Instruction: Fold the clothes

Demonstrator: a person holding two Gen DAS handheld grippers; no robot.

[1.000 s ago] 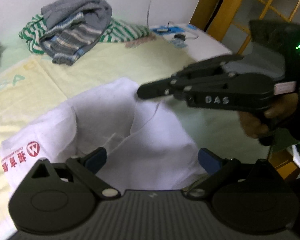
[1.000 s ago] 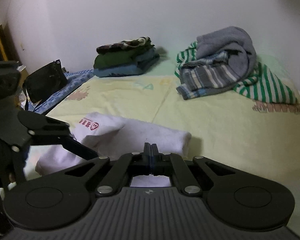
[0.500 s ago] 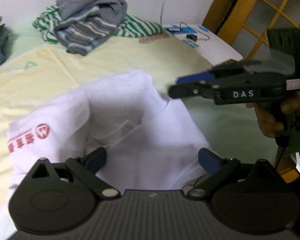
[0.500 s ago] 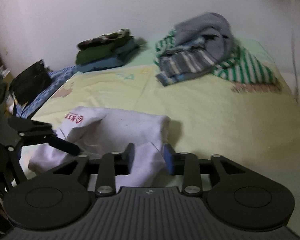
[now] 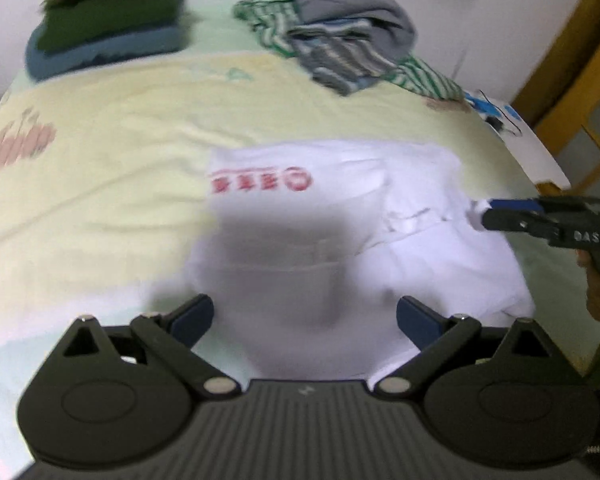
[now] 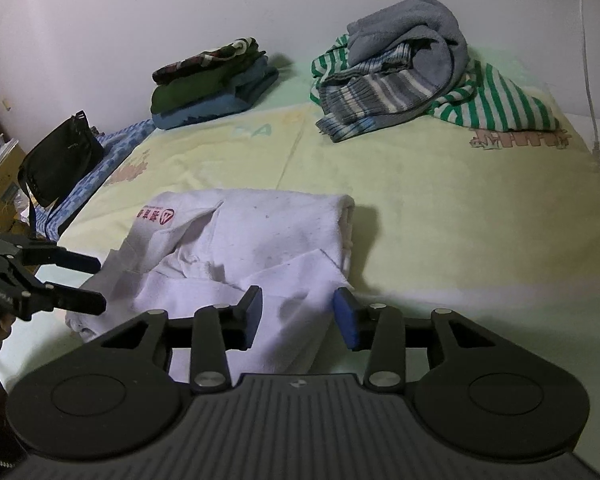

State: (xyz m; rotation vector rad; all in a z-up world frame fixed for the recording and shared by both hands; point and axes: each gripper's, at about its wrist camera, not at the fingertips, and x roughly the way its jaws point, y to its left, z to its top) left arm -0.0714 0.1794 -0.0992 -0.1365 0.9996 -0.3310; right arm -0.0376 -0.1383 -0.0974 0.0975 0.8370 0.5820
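A white shirt point(image 5: 340, 240) with a red print lies partly folded on the yellow blanket point(image 6: 460, 208). My left gripper point(image 5: 304, 316) hovers open over the shirt's near edge with nothing pressed between its fingers. From the right wrist view it stands at the shirt's left end point(image 6: 98, 283), its jaws apart. My right gripper point(image 6: 298, 312) is at the near right corner of the shirt point(image 6: 260, 232). Its jaws are opening; a flap of white cloth lies between the blue pads, which do not press on it. In the left wrist view it point(image 5: 490, 214) touches the shirt's right edge.
A folded stack of dark clothes point(image 6: 212, 84) sits at the back by the wall. A loose pile of grey and striped garments point(image 6: 412, 64) lies at the back right. A black bag point(image 6: 58, 160) stands off the bed's left side. A wooden frame point(image 5: 580, 60) rises on the right.
My right gripper went from shut to open and let the white cloth drop. My left gripper swung across the shirt, so the folded stack has come into its view.
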